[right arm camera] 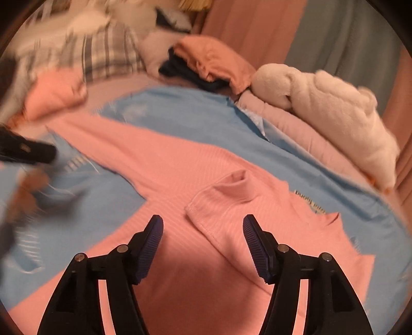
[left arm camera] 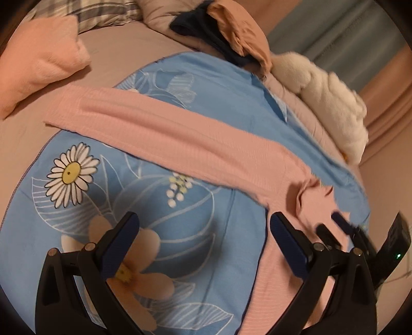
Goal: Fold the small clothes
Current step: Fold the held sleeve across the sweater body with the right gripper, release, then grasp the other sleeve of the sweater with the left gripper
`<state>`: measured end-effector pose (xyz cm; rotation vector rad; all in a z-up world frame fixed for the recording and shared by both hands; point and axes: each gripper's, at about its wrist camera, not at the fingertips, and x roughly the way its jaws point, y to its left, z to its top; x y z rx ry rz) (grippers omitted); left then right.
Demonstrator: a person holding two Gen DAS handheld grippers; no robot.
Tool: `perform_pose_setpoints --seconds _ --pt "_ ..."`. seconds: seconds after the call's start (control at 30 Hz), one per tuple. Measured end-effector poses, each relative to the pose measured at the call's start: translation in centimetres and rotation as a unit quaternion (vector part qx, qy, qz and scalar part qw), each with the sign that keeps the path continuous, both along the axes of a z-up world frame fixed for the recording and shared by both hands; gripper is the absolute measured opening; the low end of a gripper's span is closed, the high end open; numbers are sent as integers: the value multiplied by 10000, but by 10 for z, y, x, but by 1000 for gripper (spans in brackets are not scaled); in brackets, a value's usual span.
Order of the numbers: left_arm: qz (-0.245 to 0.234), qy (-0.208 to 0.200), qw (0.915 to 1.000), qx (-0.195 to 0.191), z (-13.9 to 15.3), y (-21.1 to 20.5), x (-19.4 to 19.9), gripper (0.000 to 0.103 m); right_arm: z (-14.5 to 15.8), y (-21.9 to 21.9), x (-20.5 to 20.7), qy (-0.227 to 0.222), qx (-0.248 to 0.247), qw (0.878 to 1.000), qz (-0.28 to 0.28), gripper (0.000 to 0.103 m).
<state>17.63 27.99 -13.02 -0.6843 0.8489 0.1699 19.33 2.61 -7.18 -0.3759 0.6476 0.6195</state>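
A pink ribbed top [right arm camera: 180,165] lies spread on a blue floral cloth [left arm camera: 180,219]. Its high collar [right arm camera: 221,203] sits just ahead of my right gripper [right arm camera: 203,224], which is open above the top's body with nothing between its pads. One long sleeve [left arm camera: 159,128] runs from the upper left down to the lower right. My left gripper [left arm camera: 203,224] is open over the blue cloth beside that sleeve and holds nothing. The right gripper [left arm camera: 332,224] shows blurred at the sleeve's shoulder end. A blurred finger [right arm camera: 31,152] of the left gripper appears at the left edge.
Behind the cloth on the bed are a folded pink towel [left arm camera: 43,61], a plaid pillow [left arm camera: 103,13] and a stack of dark and orange folded clothes [left arm camera: 231,33]. A white plush toy [left arm camera: 329,103] lies along the right side, with curtains [right arm camera: 347,41] beyond.
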Motion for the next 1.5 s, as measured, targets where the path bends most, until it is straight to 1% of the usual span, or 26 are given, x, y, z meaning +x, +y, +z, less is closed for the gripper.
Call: perform_pose_setpoints --seconds 0.07,0.1,0.13,0.17,0.2,0.27,0.37,0.47,0.53,0.6,0.7,0.83,0.9,0.93,1.0,1.03,1.07,1.1,1.13,1.17,1.2,1.27,1.33,1.4,1.47,1.5 --pt "188 -125 9995 -206 -1 14 -3 102 5 -16 16 433 626 9969 -222 62" --pt "293 -151 9989 -343 -3 23 -4 102 3 -20 25 570 785 9944 -414 58" --pt "394 -189 9979 -477 -4 31 -6 102 -1 -20 35 696 869 9920 -599 45" --pt "482 -250 9967 -598 -4 37 -7 102 -6 -18 45 842 940 9896 -687 25" --pt "566 -314 9953 -720 -6 45 -9 102 -15 -11 54 1013 1012 9866 -782 19" --pt "720 -389 9922 -939 -8 56 -11 102 -31 5 66 1109 954 9857 -835 18" --pt "927 -442 9874 -1203 -15 73 -14 102 -47 38 76 1049 575 9892 -843 18" --pt "1106 -378 9843 -1320 -24 88 -12 102 -56 81 81 994 106 9942 -393 19" --pt "1162 -382 9794 -1609 -34 98 -6 102 -53 96 76 824 -150 9962 -248 19" --pt "1211 -451 9757 -1767 -40 105 0 102 -42 95 69 841 118 9963 -149 19" --pt "1369 -662 9713 -1830 -41 114 8 102 -22 70 50 866 850 9926 -49 19" --pt "1657 -792 9657 -1836 -41 124 14 100 -15 29 38 887 1114 9895 -230 19" --pt "1830 -818 9638 -1760 -40 127 17 97 -16 10 35 929 1188 9878 -396 19" --pt "1936 -822 9623 -1726 -40 130 17 93 -16 -3 33 941 1251 9863 -525 19" --pt "2169 -855 9570 -1728 -42 134 16 76 -15 -21 26 969 1352 9836 -698 19" --pt "2305 -820 9543 -1714 -44 137 15 56 -16 -30 22 957 1404 9823 -782 19" --pt "2426 -751 9522 -1699 -46 139 14 28 -16 -34 22 948 1406 9820 -835 19" --pt "2535 -664 9494 -1732 -50 141 12 16 -17 -39 20 920 1385 9817 -929 19" --pt "2612 -629 9457 -1832 -55 142 11 7 -18 -43 19 901 1380 9808 -1041 19" --pt "2650 -646 9433 -1892 -57 144 9 7 -18 -47 17 919 1420 9794 -1100 19" --pt "2665 -637 9434 -1869 -57 144 9 7 -19 -53 16 964 1495 9773 -1149 19" --pt "2574 -601 9522 -1533 -43 139 13 6 -20 -64 13 1046 1614 9729 -1286 19" --pt "2305 -676 9664 -909 -16 124 20 5 -20 -75 8 1043 1633 9714 -1370 19" --pt "1962 -826 9764 -371 11 103 29 5 -19 -85 3 990 1615 9707 -1478 19" --pt "1522 -1023 9829 164 42 73 42 5 -18 -96 -2 930 1644 9689 -1600 19" --pt "1318 -1111 9841 434 56 55 49 5 -17 -103 -4 926 1673 9675 -1656 19"
